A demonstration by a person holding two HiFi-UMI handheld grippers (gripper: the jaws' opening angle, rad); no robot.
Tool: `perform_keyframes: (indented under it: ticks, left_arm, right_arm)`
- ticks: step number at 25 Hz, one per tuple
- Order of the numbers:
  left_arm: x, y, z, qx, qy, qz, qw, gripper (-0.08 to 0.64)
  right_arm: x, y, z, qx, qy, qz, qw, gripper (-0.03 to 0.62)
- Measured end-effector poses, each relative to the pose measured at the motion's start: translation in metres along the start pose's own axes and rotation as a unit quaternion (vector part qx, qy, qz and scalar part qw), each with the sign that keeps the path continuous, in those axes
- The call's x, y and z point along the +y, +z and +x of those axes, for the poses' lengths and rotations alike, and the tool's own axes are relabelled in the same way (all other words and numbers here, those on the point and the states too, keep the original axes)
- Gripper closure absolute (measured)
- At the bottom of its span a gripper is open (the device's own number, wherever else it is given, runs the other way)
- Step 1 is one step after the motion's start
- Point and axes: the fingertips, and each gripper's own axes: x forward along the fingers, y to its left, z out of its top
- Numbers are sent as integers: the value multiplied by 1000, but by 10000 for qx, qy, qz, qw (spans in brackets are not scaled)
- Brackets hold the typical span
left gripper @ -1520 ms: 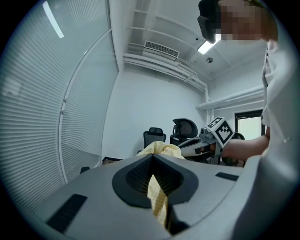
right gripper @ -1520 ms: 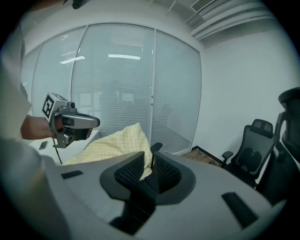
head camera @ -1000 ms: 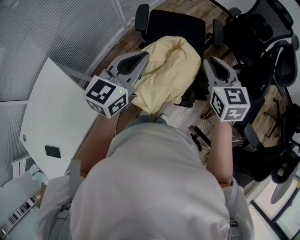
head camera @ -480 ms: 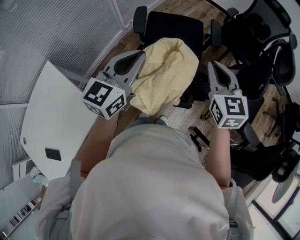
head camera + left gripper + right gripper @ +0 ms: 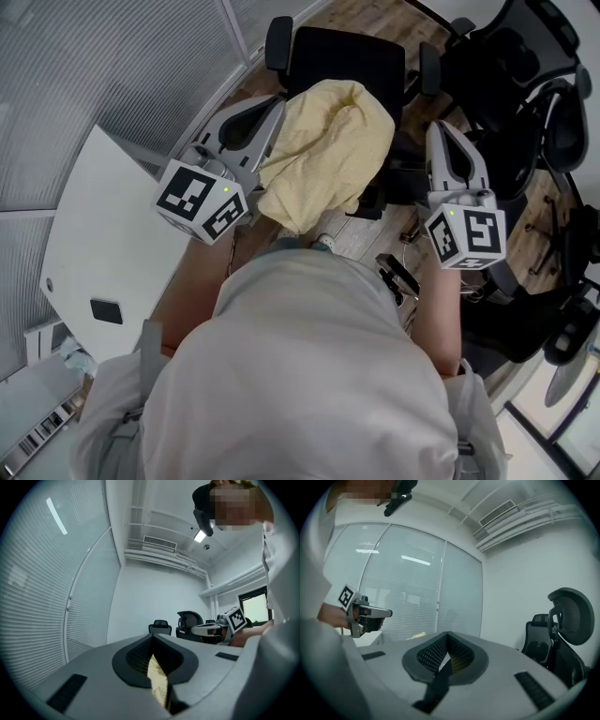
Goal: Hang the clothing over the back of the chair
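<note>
Garment (image 5: 328,150) already over office chair (image 5: 352,56) back; left gripper (image 5: 267,112) has lifted its pinched edge; right gripper (image 5: 442,136), clenched empty, has drawn clear.

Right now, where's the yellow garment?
Head view, centre: the yellow garment lies draped over the black office chair, its left edge pinched in the left gripper.

no readable words or numbers; only square markers on left hand-held gripper (image 5: 274,101) and right hand-held gripper (image 5: 439,127)
</note>
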Motion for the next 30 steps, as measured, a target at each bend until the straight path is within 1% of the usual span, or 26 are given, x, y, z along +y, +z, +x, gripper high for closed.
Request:
perform_keyframes:
  ticks: [6, 10, 14, 20, 30]
  left_arm:
    - [-2, 17, -4, -111, 38, 119, 9999, 548]
    - [-4, 23, -6, -163, 61, 190, 9997, 547]
    - [-5, 26, -7, -174, 55, 251, 9995, 546]
    - [-9, 30, -7, -167, 43, 322, 9993, 548]
    - [-14, 36, -12, -198, 27, 393, 9990, 548]
  right_arm:
    - [-4, 18, -8, -394, -12, 441, 9983, 571]
    - [-6, 29, -15, -550, -68, 577, 9968, 571]
    - [-5, 38, -21, -716, -76, 601, 9956, 572]
    - [-5, 43, -29, -819, -124, 537, 9951, 572]
    - [1, 45, -35, -853, -48, 552, 9948, 572]
